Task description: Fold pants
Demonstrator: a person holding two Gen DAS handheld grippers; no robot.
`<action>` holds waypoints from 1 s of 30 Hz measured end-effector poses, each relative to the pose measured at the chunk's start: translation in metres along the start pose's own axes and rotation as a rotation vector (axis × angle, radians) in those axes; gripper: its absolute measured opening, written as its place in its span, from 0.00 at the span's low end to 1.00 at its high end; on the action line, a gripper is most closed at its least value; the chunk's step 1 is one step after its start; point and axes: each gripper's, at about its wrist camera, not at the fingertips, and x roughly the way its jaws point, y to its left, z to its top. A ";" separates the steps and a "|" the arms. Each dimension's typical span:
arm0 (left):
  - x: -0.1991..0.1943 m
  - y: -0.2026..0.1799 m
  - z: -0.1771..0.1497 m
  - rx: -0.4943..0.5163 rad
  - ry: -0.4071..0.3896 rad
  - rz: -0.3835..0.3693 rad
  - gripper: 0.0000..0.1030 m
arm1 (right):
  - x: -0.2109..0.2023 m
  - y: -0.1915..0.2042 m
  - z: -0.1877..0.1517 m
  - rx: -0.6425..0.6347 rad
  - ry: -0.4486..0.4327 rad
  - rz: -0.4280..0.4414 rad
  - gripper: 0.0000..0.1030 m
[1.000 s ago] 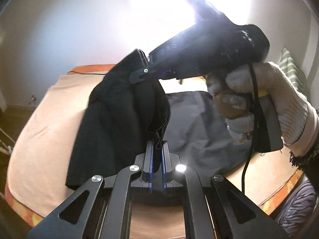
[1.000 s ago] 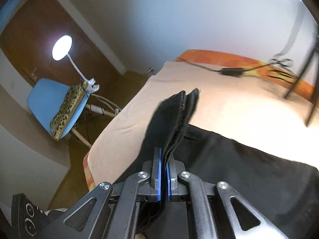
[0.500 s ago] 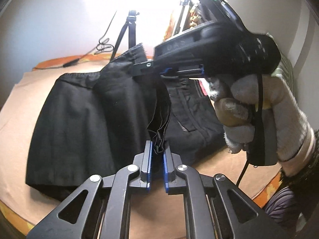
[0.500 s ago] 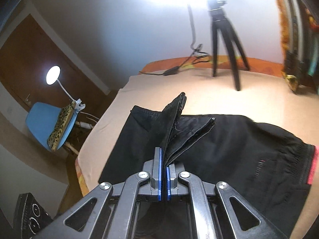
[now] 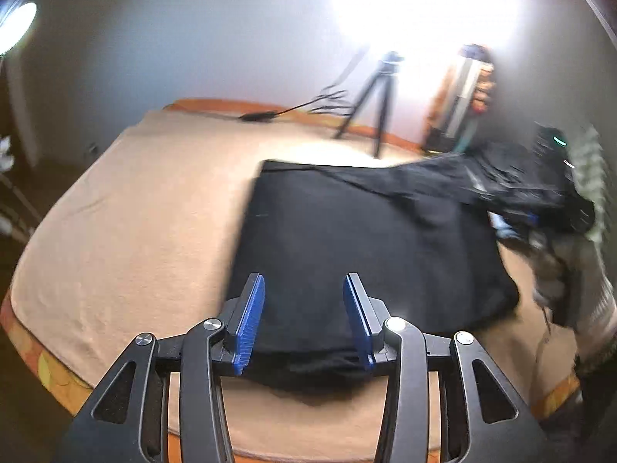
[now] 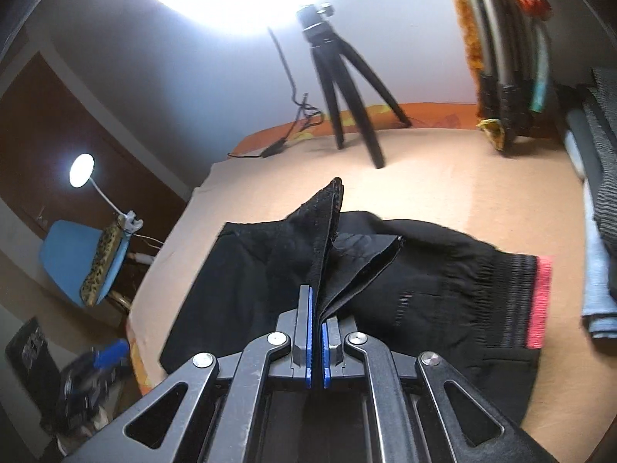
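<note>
Black pants [image 5: 366,250] lie folded on the beige bed cover [image 5: 135,212]. My left gripper [image 5: 304,308] hovers over their near edge. Its jaws are opening, and the blue pads [image 5: 250,320] stand apart without pressing the cloth. At the far right, blurred, my right gripper [image 5: 540,204] pulls a fold of the pants sideways, held by a gloved hand [image 5: 578,270]. In the right wrist view my right gripper [image 6: 317,308] is shut on a raised edge of the pants [image 6: 250,277]. The waistband with its pink strip [image 6: 540,301] lies to the right.
A black tripod [image 6: 335,77] stands at the far side of the bed [image 6: 443,193], with a cable and adapter [image 5: 258,115] beside it. Stacked clothes [image 6: 601,193] line the right side. A blue chair [image 6: 69,254] and a lamp [image 6: 81,169] stand off the left edge.
My left gripper let go of the black cloth, and its jaws spread. The pants now lie flatter. My right gripper carried its fold away to the right, still shut on it.
</note>
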 end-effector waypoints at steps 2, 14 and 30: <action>0.009 0.008 0.001 0.022 0.000 0.072 0.40 | -0.003 -0.006 0.000 -0.001 0.000 -0.009 0.01; 0.048 0.053 -0.006 -0.082 0.099 0.041 0.40 | -0.034 -0.053 -0.011 0.099 -0.008 -0.057 0.01; 0.061 -0.018 -0.024 0.187 0.108 0.154 0.40 | -0.022 -0.073 -0.024 0.055 0.069 -0.246 0.01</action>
